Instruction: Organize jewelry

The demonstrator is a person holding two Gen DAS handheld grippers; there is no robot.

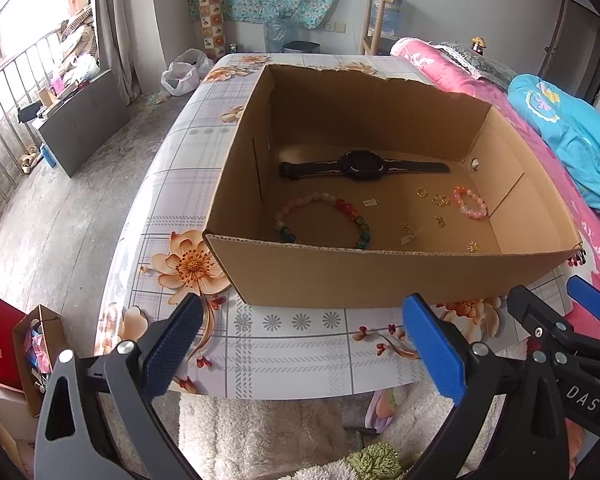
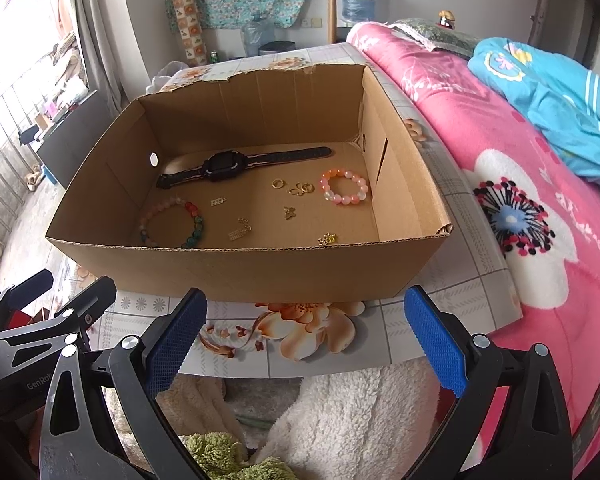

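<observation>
Surface (image 1: 292,356): floral cloth, bears cardboard box (image 1: 380,276).
Tongs: left tongs (image 1: 300,344), right tongs (image 2: 304,344) both released, empty.
Risk: tiny gold charms (image 2: 300,189) may slip from wide pads.

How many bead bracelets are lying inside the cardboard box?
2. The larger multicoloured bracelet lies near the front left of the cardboard box, partly hidden by its front wall. The smaller pink bracelet lies toward the right wall.

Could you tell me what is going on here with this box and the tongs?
A person holds two tongs, left and right, both open and empty, in front of a cardboard box on a floral table. Inside lie a black watch, two beaded bracelets and small gold pieces. Nothing is being gripped yet.
</observation>
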